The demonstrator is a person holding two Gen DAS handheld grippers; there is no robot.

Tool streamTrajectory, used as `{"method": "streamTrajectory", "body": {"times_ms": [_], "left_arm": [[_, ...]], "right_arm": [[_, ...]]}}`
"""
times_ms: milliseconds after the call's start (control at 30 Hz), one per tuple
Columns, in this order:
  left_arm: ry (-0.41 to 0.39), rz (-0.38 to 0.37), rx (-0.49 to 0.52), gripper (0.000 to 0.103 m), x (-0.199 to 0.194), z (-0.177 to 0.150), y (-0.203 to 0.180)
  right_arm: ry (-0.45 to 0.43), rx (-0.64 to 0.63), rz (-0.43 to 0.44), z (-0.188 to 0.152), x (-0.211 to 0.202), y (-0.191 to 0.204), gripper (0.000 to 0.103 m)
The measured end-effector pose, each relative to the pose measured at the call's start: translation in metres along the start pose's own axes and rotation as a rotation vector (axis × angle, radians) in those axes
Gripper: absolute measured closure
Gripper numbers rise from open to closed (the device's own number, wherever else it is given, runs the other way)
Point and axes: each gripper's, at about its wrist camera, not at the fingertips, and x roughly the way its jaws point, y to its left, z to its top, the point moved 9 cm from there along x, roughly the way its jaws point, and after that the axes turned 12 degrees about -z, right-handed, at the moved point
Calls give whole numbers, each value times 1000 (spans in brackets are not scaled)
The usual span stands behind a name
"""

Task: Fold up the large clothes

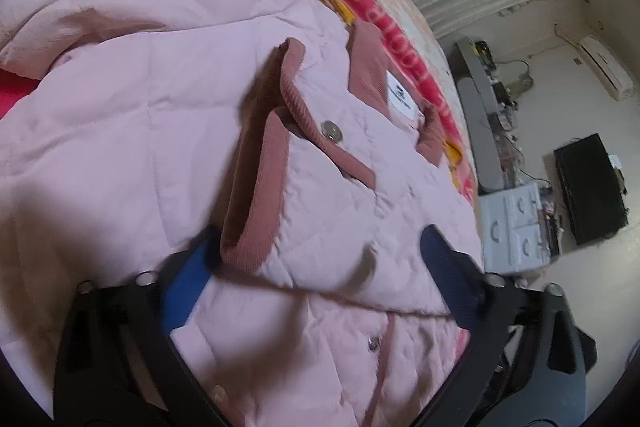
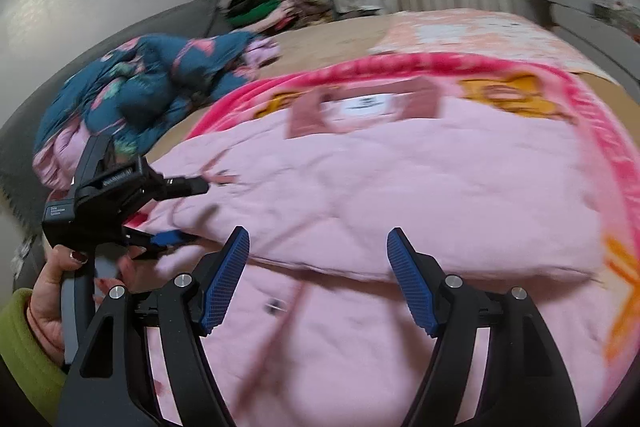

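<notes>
Your pink quilted jacket [image 1: 168, 115] lies spread on the pink blanket [image 2: 608, 131] on the bed, one sleeve folded across its front. Your left tool [image 1: 320, 251] stands open over the sleeve's ribbed cuff [image 1: 248, 227]. Your right tool [image 2: 318, 247] stands open above the sleeve's edge, gripping nothing.

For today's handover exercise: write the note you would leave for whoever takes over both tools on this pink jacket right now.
Left tool: open, holding nothing, over a folded-in cuff of the jacket.
Right tool: open, holding nothing, over the fold edge across the jacket's front.
Jacket lies on the pink blanket, collar at the far end, label showing.
Done: one part folded over the front.
Left: fold the rest into a compact stack, probably starting from the near hem.
</notes>
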Motion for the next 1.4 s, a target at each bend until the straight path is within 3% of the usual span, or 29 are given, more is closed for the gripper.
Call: {"method": "streamTrajectory", "body": {"times_ms": [33,67,133,233,367,500,567,667,867,1200,1400], "left_arm": [[-3,33,20,54,2,1,1],[-3,60,40,59,4,1,1],[7,62,85,85,7,-1,-4],[-5,87,189,90,0,-1,-20],[-63,71,299,92,-24,14,-65],[-133,104,435,92,-50,32,-101],[-146,141,455,92,-51,36,-96],[-124,222,436,91,-45,35,-61],[-65,275,359,89,-33,23,-7],[-58,307,355,81,-30,17,11],[-57,331,374,71,-31,14,11]], "right_arm": [[1,13,-18,-2,-4,-11,33],[2,32,-39,-3,-9,-25,34],[0,55,-69,-6,-15,-44,34],[-2,83,-127,-9,-25,-73,34],[-21,121,-176,-2,-32,-101,34],[-40,110,-205,17,-31,-107,34],[-40,108,-192,23,-25,-103,34],[-22,71,-198,29,-10,-95,34],[21,21,-190,30,19,-77,34],[149,39,-264,3,59,-98,34],[154,60,-291,-4,67,-106,34]]}}
